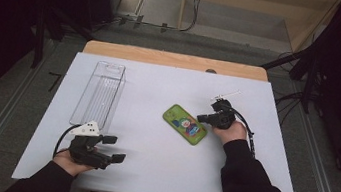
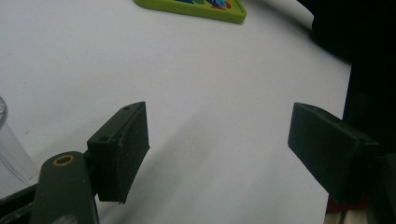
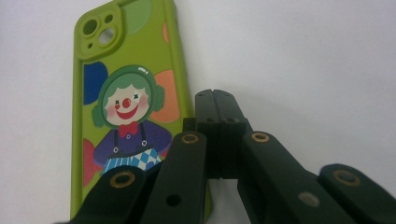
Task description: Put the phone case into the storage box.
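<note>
Phone case [image 1: 184, 124], bright green with a cartoon clown printed on it, lies flat on the white tabletop [image 1: 157, 175], right of its middle and slanted across it. In the right gripper view the case [image 3: 126, 116] shows its camera cut-outs at the far end. Right gripper [image 1: 202, 117] sits just beside the case's right-hand end, jaws pressed together with nothing between them; whether the tips touch the case cannot be told. Its own view shows the clenched jaws [image 3: 215, 100] alongside the case's long edge. Left gripper [image 1: 114, 149] rests near the front left of the tabletop, well apart from the case, jaws spread and empty [image 2: 218, 140]. Beyond it, a clear plastic box [image 1: 100, 92] lies along the tabletop's left side.
</note>
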The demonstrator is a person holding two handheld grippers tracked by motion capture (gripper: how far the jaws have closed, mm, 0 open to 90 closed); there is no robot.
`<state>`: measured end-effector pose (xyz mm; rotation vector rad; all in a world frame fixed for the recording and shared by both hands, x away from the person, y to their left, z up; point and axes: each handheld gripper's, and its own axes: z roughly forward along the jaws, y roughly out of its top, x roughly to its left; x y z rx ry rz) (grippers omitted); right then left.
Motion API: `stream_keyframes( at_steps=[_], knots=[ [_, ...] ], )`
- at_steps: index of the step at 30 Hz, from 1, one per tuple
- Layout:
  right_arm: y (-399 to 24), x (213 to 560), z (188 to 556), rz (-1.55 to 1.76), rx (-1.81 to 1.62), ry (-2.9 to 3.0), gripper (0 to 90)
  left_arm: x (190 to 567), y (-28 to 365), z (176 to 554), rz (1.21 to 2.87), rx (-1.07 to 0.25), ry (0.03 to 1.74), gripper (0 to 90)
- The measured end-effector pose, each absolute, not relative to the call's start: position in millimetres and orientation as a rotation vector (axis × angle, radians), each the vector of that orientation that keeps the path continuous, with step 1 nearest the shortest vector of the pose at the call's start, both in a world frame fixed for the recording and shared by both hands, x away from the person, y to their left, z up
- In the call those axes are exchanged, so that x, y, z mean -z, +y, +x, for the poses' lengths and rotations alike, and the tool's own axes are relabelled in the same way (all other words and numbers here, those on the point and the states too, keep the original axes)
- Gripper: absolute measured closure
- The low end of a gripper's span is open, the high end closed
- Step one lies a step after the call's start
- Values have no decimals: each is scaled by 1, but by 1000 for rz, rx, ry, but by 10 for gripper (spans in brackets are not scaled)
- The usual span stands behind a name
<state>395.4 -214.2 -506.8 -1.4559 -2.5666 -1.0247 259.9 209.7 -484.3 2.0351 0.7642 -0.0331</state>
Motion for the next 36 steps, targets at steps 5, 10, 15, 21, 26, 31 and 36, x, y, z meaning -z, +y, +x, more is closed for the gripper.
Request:
stream_keyframes(
  at_steps=[5, 10, 15, 21, 26, 31, 36],
  knots=[
    [-215, 506, 393, -1455, 1027, -2572, 877, 484, 210, 260, 2033, 33, 765, 214],
    [-218, 497, 389, -1472, 1069, -2564, 835, 484, 210, 260, 2032, 35, 766, 214],
    [-220, 486, 381, -1462, 1108, -2575, 751, 484, 210, 260, 2031, 37, 765, 214],
    [-223, 478, 369, -1463, 1145, -2560, 589, 484, 210, 260, 2030, 39, 766, 214],
    [-225, 474, 358, -1449, 1194, -2574, 431, 483, 210, 260, 2031, 41, 768, 214],
    [-227, 471, 348, -1402, 1244, -2564, 383, 483, 210, 260, 2030, 41, 769, 214],
    [-229, 469, 338, -1371, 1278, -2560, 340, 483, 210, 260, 2032, 42, 770, 214]
  ],
)
